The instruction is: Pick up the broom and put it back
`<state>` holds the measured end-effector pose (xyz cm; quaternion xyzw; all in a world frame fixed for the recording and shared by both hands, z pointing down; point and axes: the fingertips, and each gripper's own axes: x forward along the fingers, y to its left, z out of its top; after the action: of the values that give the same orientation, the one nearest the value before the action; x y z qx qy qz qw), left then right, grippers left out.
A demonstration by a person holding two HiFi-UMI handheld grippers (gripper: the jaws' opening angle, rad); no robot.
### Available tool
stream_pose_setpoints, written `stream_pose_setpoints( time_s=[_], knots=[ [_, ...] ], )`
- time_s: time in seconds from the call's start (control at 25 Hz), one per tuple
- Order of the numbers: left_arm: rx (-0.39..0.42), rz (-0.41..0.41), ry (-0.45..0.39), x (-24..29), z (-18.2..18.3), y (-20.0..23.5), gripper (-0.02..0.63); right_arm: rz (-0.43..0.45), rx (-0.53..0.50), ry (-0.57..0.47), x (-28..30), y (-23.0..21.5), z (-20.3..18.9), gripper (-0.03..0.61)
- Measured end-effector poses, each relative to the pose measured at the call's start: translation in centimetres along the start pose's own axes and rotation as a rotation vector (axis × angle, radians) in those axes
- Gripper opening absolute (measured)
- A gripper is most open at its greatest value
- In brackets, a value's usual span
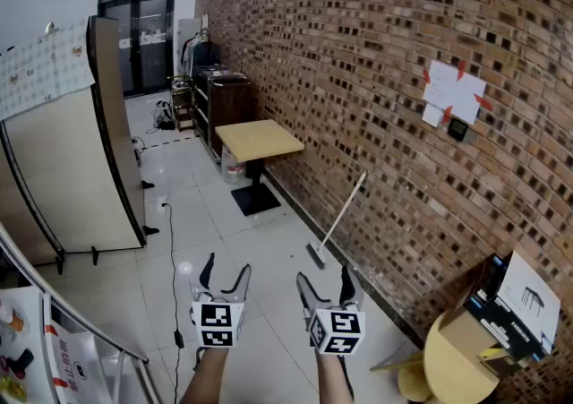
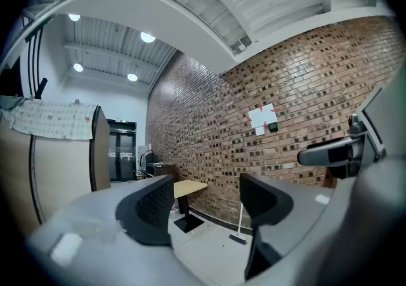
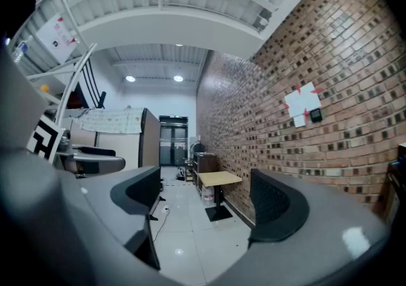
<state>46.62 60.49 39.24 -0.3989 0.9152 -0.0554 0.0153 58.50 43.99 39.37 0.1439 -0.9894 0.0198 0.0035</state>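
Two grippers sit low in the head view, held level and side by side above a glossy floor [image 1: 224, 214] of pale square tiles. The left gripper [image 1: 226, 270] and the right gripper [image 1: 324, 278] each carry a cube of black-and-white square markers. Their dark, curved fingers end in pads with a fine gridded texture. In the left gripper view the fingers [image 2: 152, 205] stand wide apart, with only distant floor and wall showing between them. In the right gripper view the fingers [image 3: 277, 205] are spread just as wide, gripping and touching nothing.

The broom [image 1: 337, 217] is at about 1 o'clock from the right gripper and well apart from it. It is a thin pale stick leaning tilted against the rough red-brown brick wall [image 1: 376, 53], with its small dark head on the tiles at the wall's foot. In the left gripper view it shows far off between the fingers, and its bristles are too small to make out.

At 12 o'clock, further along the wall, stands a small square table [image 1: 258, 139] with a light wood top on a black pedestal and flat base. At 10 o'clock is a beige folding partition [image 1: 72, 169] in a dark frame. At 2 o'clock white paper sheets [image 1: 454, 89] are fixed to the bricks with red tape. At 4 o'clock a cardboard box [image 1: 515, 299] and a round wooden top [image 1: 457, 362] are cut off by the frame edge.
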Motion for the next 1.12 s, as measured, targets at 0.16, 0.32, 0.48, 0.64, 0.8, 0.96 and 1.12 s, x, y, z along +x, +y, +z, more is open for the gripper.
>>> stream_pose_setpoints(
  time_s=[0.16, 0.32, 0.48, 0.64, 0.8, 0.96, 1.12],
  knots=[
    [0.012, 0.031, 0.024, -1.3, -1.1, 5.3, 0.327, 0.065, 0.025, 0.000, 3.3, 5.8, -0.6, 0.448],
    [0.014, 0.102, 0.032, -2.8, -1.7, 11.5, 0.327, 0.181, 0.018, 0.021, 7.1, 12.9, -1.5, 0.448],
    [0.014, 0.186, 0.036, -4.9, -2.5, 17.4, 0.325, 0.305, -0.005, 0.016, 10.0, 20.1, -1.9, 0.448],
    [-0.019, 0.253, 0.064, -5.6, -4.4, 22.1, 0.325, 0.422, -0.011, 0.045, 13.3, 25.5, -3.2, 0.429],
    [-0.041, 0.306, 0.067, -4.2, -5.8, 25.8, 0.325, 0.513, -0.022, 0.045, 16.9, 28.3, -3.9, 0.296],
    [-0.038, 0.353, 0.076, -0.5, -6.9, 29.7, 0.325, 0.537, -0.026, 0.047, 23.4, 29.3, -4.7, 0.288],
    [-0.042, 0.376, 0.071, 6.6, -5.8, 33.2, 0.325, 0.553, -0.007, 0.052, 31.6, 28.5, -3.9, 0.288]
  ],
)
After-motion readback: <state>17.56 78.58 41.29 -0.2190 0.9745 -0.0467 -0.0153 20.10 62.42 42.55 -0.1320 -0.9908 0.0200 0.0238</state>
